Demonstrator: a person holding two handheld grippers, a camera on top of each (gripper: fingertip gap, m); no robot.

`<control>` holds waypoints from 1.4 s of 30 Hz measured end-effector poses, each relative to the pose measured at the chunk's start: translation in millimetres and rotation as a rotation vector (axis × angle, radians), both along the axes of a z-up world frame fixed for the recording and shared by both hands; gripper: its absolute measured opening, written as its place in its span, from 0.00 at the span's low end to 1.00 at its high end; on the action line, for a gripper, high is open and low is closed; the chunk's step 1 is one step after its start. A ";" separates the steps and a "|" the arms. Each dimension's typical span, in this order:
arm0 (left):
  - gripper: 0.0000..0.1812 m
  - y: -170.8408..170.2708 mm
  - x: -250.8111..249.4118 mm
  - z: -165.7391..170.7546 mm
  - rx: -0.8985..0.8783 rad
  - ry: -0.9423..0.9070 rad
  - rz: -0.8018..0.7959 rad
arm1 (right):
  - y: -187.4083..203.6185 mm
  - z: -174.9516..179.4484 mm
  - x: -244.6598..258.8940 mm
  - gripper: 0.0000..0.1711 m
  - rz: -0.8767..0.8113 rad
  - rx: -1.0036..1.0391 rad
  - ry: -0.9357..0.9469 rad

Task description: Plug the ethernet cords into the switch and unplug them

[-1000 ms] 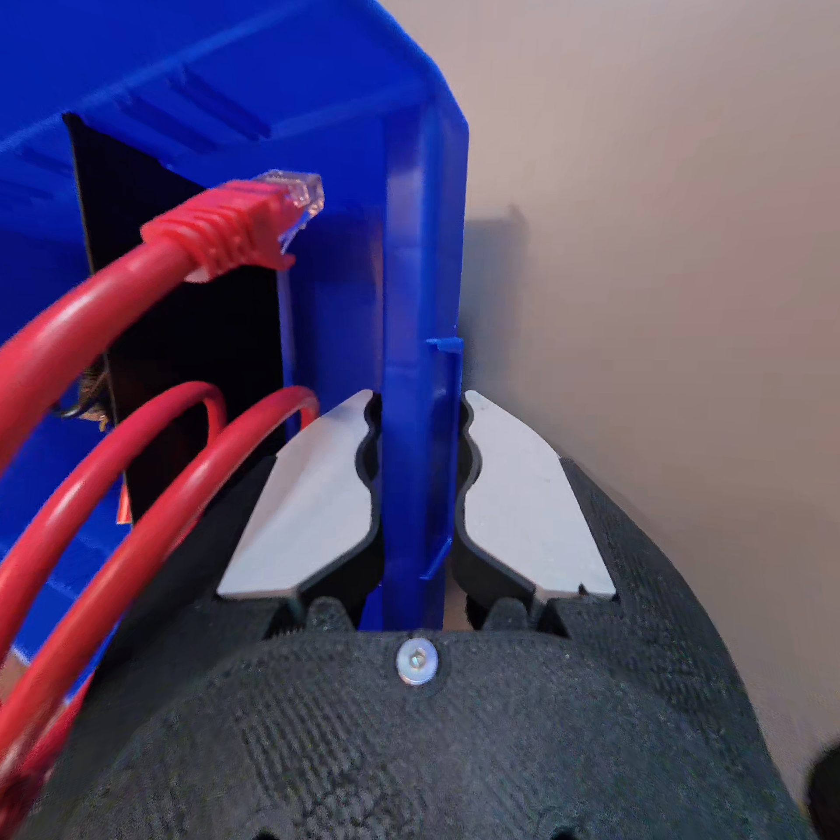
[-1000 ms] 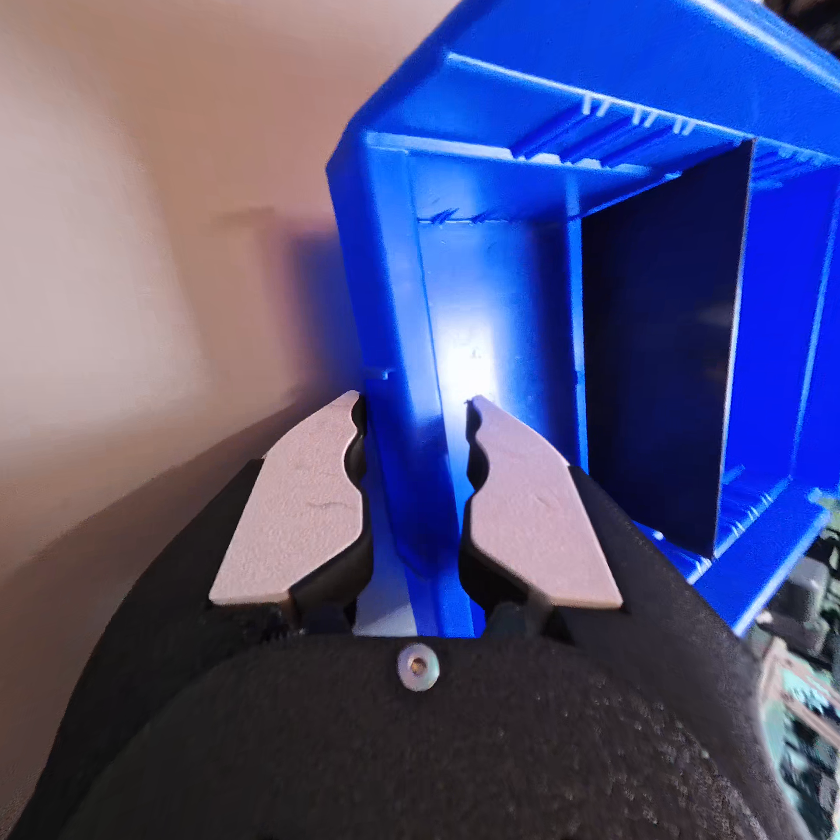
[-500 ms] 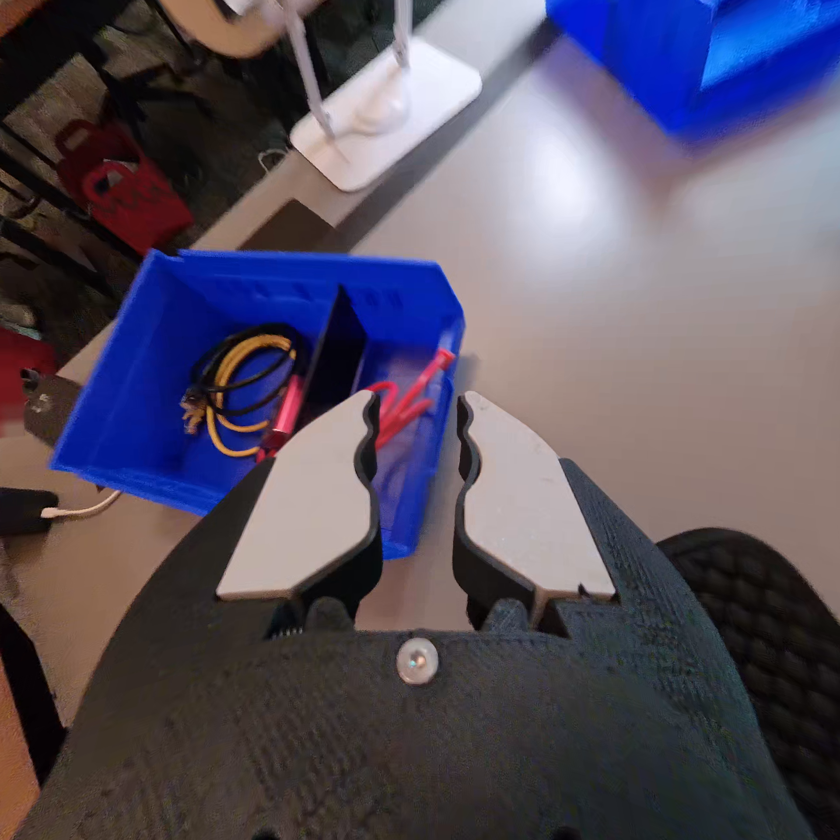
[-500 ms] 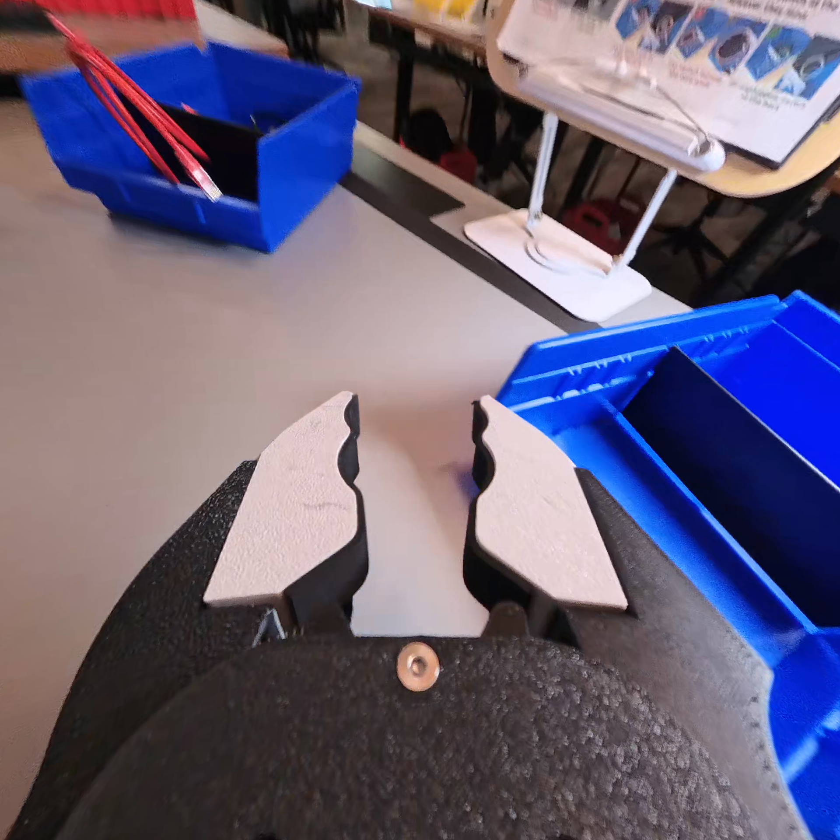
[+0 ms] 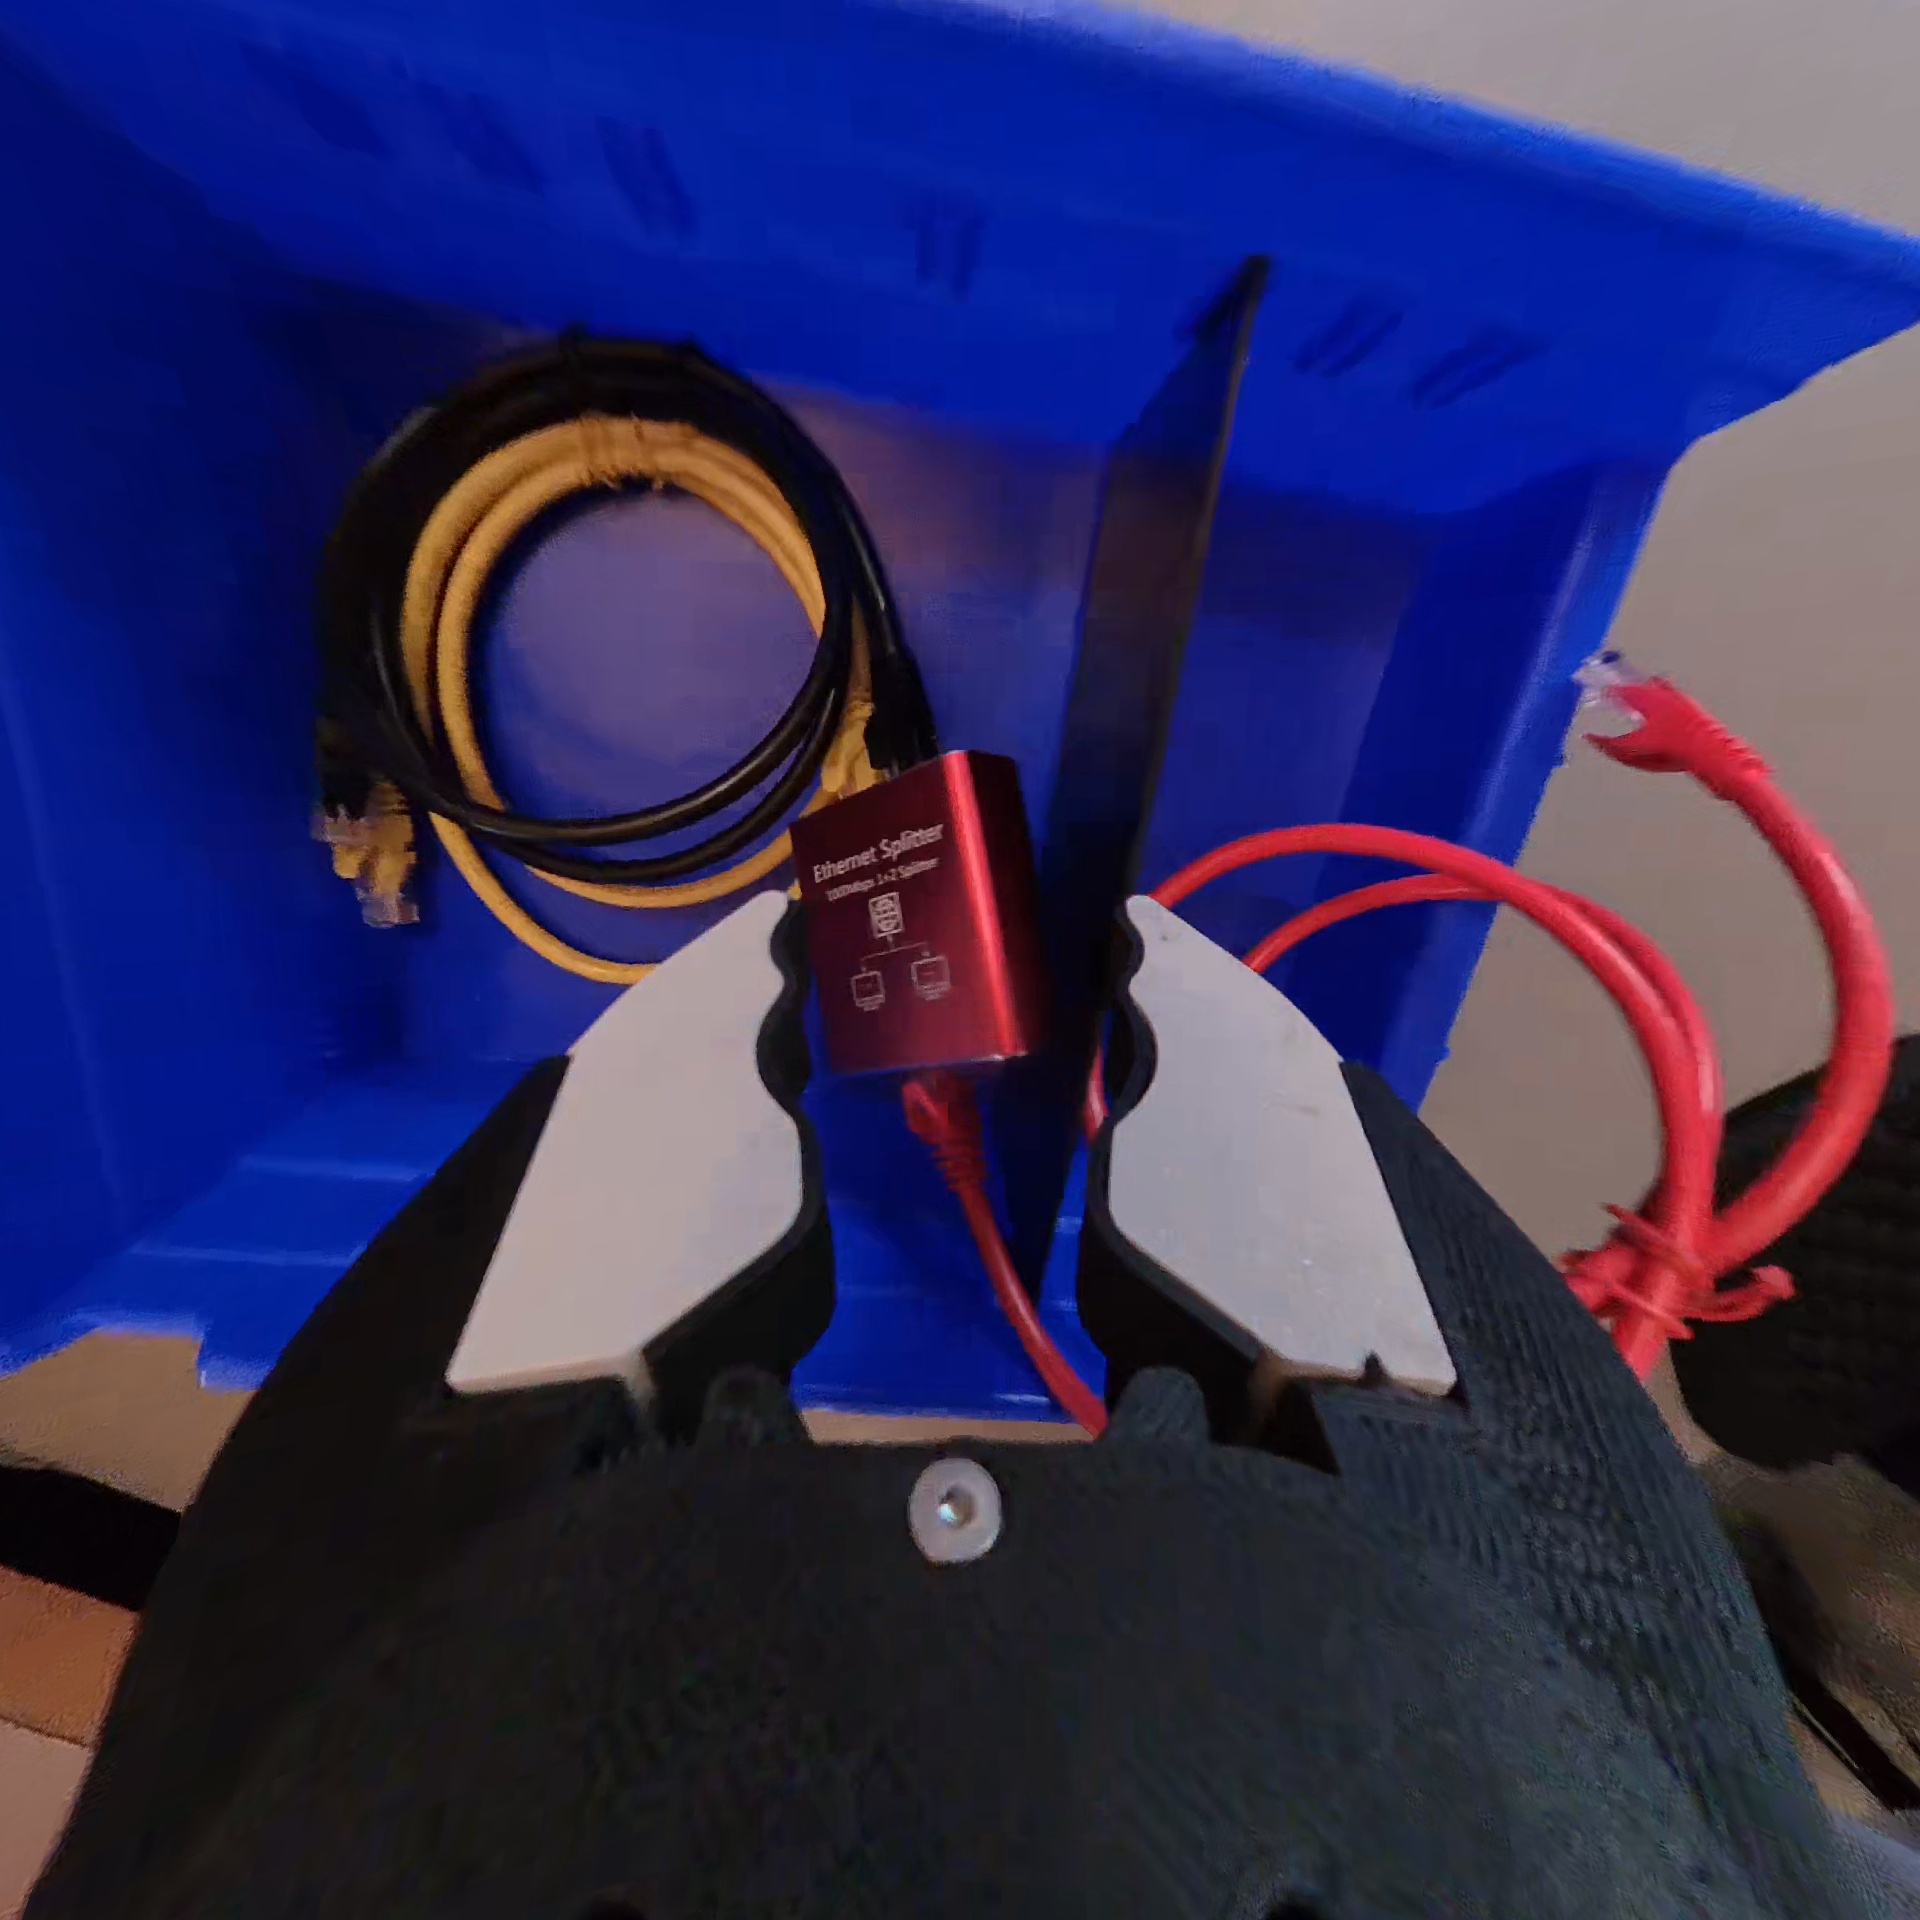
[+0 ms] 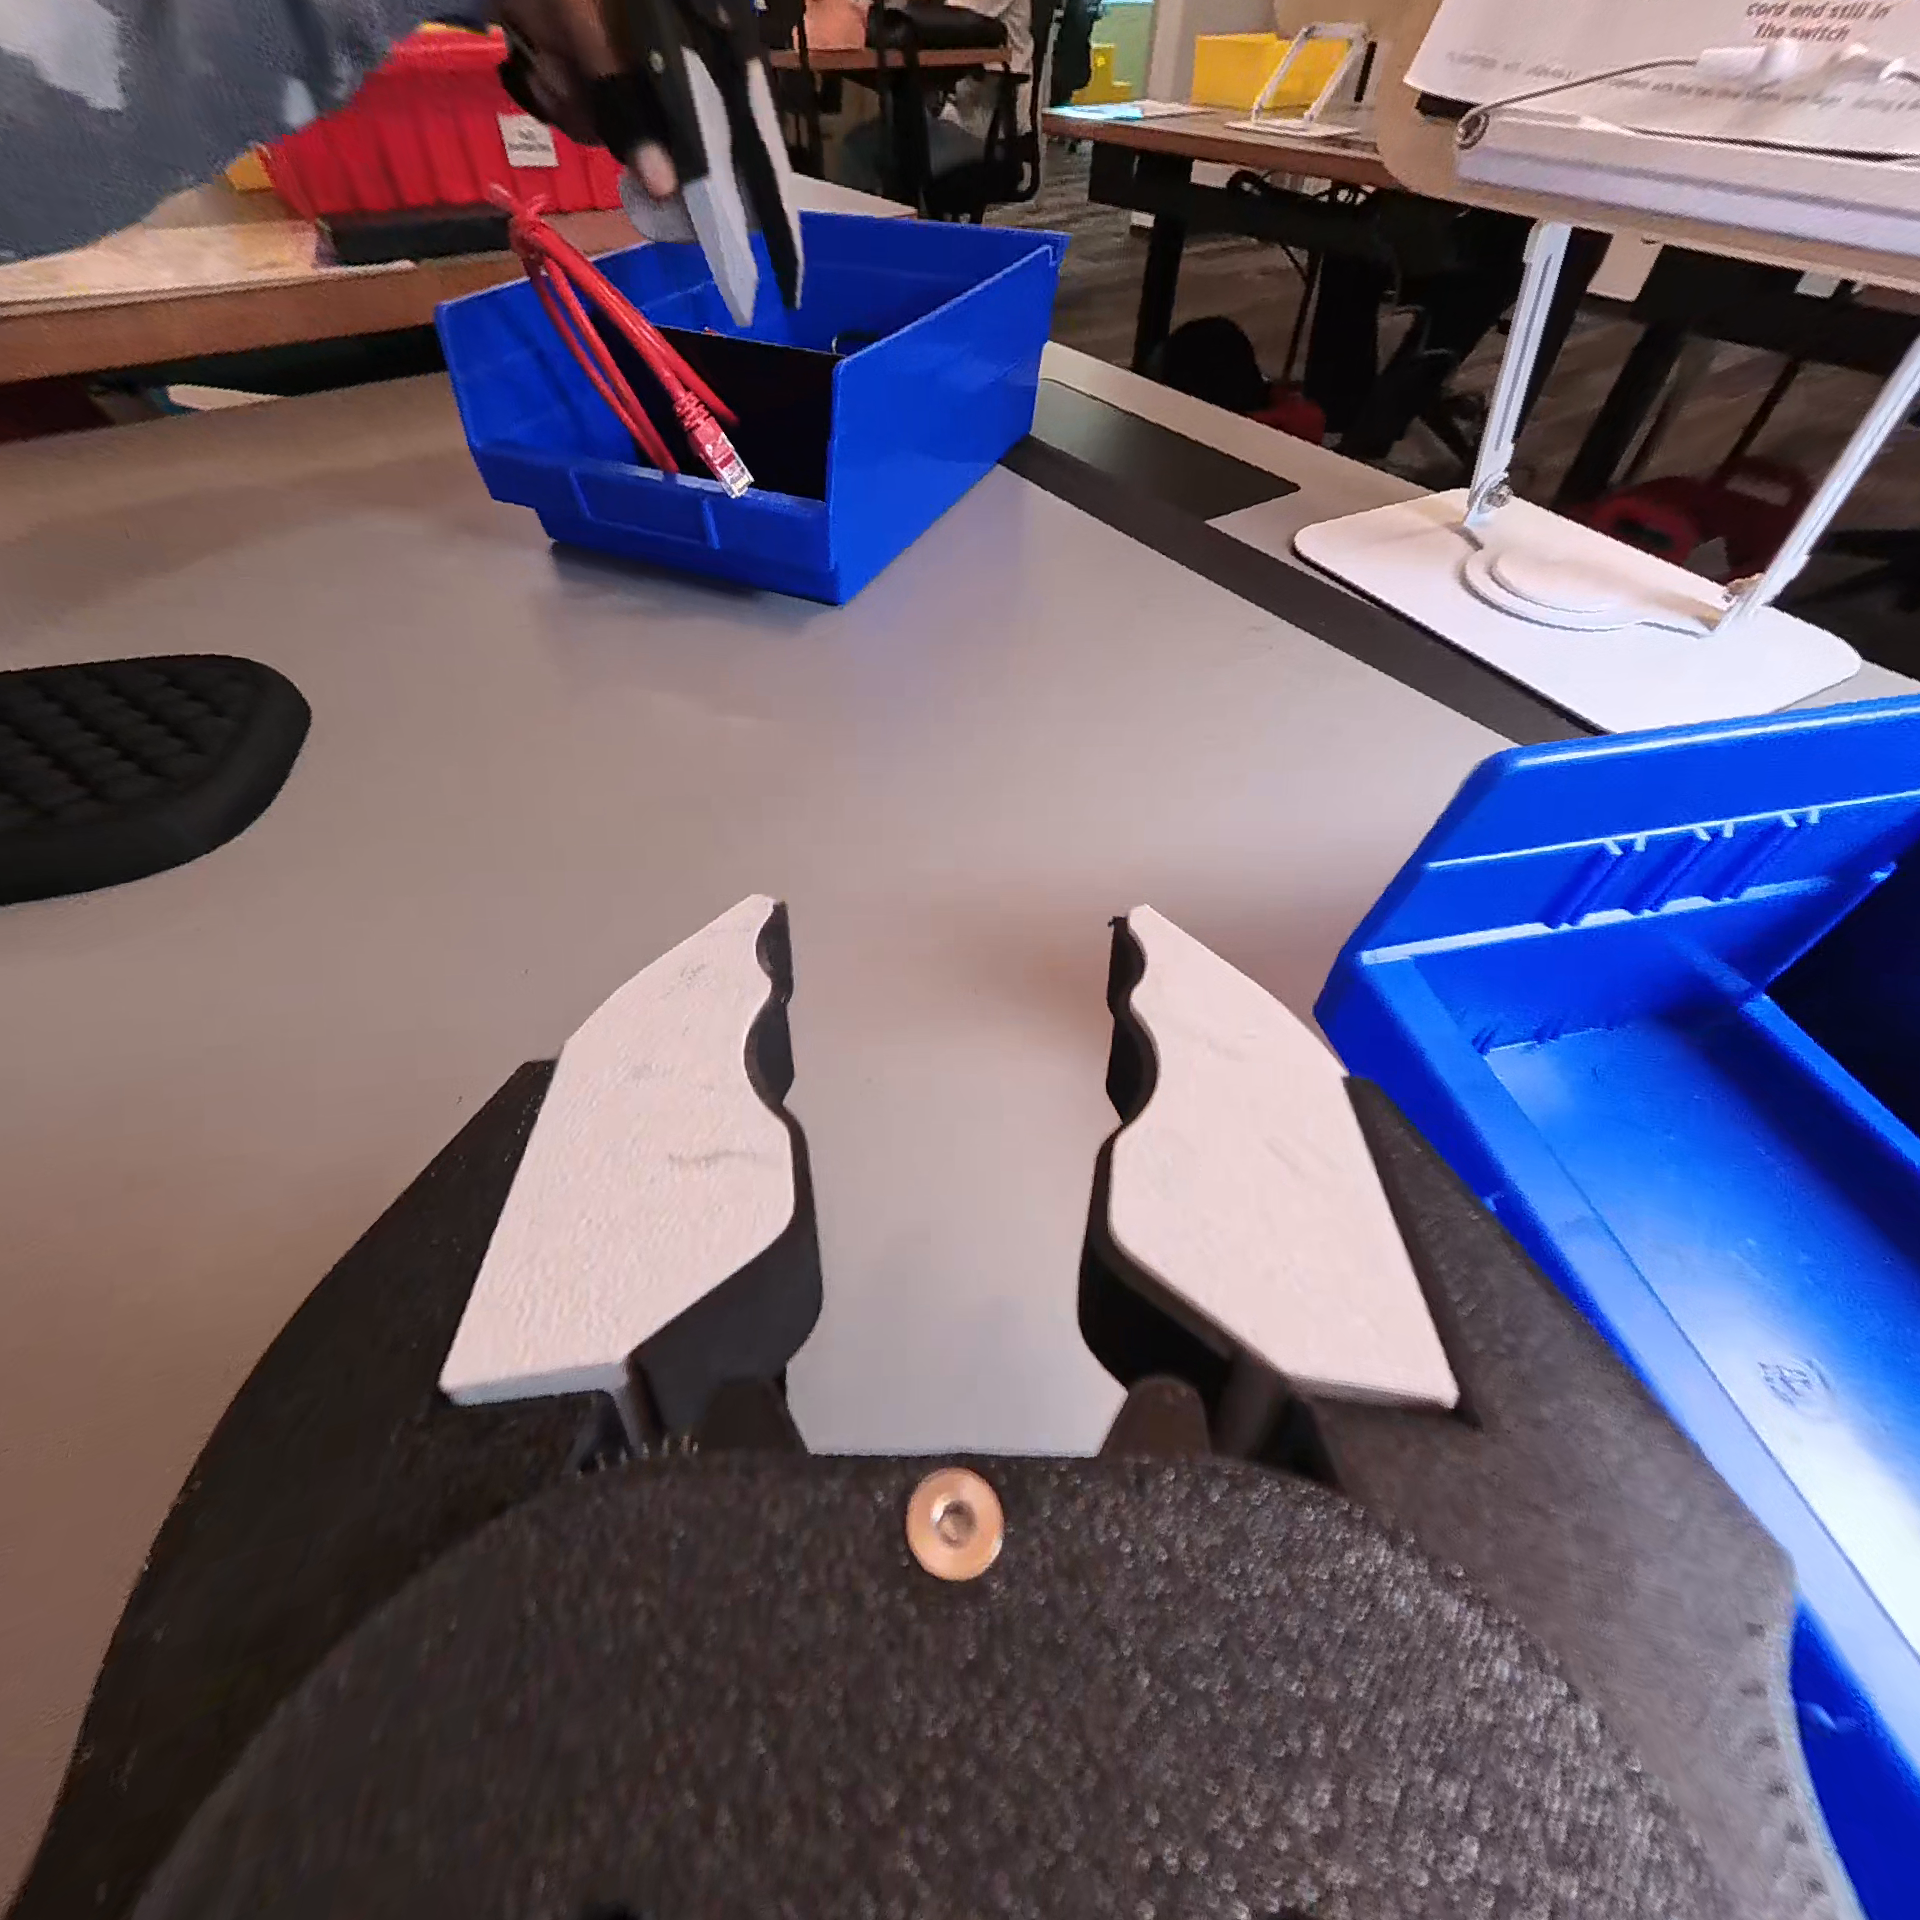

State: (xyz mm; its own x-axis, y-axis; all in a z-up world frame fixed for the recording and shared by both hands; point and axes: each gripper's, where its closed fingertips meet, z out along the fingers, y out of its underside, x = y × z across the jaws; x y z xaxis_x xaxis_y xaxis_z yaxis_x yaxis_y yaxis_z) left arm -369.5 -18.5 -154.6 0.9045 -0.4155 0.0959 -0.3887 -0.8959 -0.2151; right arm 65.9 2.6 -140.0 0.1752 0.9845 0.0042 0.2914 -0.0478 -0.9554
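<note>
In the left wrist view a red switch (image 5: 920, 914) lies in a blue bin (image 5: 727, 208) beside a black divider (image 5: 1143, 675). A red ethernet cord (image 5: 1558, 935) is plugged into the switch's near end and loops over the bin's right wall, its free plug (image 5: 1621, 707) in the air. Coiled yellow and black cords (image 5: 623, 665) lie in the left compartment and reach the switch's far end. My left gripper (image 5: 956, 914) is open just above the switch, one finger on each side. My right gripper (image 6: 951, 914) is open and empty over the grey table (image 6: 935, 727).
In the right wrist view the bin (image 6: 914, 395) with the red cord (image 6: 623, 343) stands far off, the left gripper (image 6: 738, 208) above it. A second blue bin (image 6: 1662, 1039), nothing showing inside, sits right of my right gripper. A black pad (image 6: 125, 769) lies left, a white stand (image 6: 1558, 603) at the back right.
Both grippers let go of the bin walls and pulled back. The left gripper has since come down close over the switch. Both pairs of jaws now stand wider apart.
</note>
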 end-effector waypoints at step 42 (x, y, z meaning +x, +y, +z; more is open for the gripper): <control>0.35 -15.8 -15.2 92.5 0.043 0.135 -0.095 | -7.3 5.1 3.4 0.29 0.037 0.039 0.008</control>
State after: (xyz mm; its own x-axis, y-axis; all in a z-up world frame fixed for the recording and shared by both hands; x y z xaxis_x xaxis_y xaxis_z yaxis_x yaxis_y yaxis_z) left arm -384.8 -34.3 -62.1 0.8645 -0.5008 -0.0432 -0.4991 -0.8449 -0.1927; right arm 69.3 -4.7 -134.9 0.1391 0.9894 0.0414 0.2848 0.0001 -0.9586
